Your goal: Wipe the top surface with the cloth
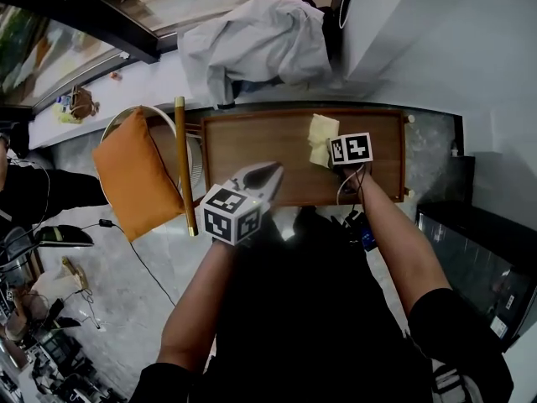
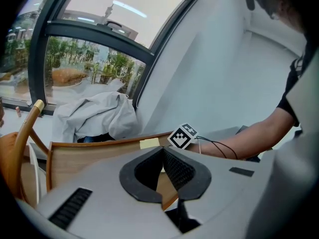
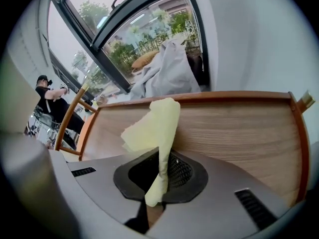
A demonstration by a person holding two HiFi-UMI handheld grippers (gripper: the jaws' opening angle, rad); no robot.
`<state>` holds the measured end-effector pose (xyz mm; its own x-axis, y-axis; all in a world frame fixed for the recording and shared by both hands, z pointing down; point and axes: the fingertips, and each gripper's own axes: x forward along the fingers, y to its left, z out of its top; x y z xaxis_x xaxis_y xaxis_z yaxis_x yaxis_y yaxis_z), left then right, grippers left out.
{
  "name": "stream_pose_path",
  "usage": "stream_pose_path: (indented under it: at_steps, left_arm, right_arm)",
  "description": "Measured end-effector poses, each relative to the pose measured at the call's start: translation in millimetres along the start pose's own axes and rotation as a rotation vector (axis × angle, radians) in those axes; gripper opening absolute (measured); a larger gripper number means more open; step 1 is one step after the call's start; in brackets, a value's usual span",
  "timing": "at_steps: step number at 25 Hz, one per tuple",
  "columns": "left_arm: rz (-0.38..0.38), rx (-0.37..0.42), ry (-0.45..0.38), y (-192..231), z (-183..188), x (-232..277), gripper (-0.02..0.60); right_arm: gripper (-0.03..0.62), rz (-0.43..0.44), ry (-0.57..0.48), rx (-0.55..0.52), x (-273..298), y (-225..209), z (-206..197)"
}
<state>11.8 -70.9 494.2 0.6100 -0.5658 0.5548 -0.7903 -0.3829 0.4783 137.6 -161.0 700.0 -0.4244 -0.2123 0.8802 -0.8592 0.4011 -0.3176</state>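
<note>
Wipe step judged under way: cloth (image 3: 154, 126) is clamped in the right claw (image 3: 162, 158), fanned out just ahead of it over the table (image 3: 234, 133), left claw (image 2: 162, 156) is shut on nothing; next, cloth must be pressed down and swept.

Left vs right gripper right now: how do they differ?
The left gripper is shut on nothing; the right gripper is shut on the pale yellow cloth. The right gripper reaches farther over the wooden tabletop; the left gripper hangs nearer its front edge, away from the cloth. Shared: both have their jaws together.
</note>
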Motion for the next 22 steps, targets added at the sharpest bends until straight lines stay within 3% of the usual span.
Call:
stream_pose_path:
  at_steps: [22]
  left_arm:
    - [-0.051,0.033,0.033,-33.6,-2.3,32.9,0.009]
  right_arm:
    - [0.032,-0.12,-0.068,0.114,-56.0,-110.9,-16.6]
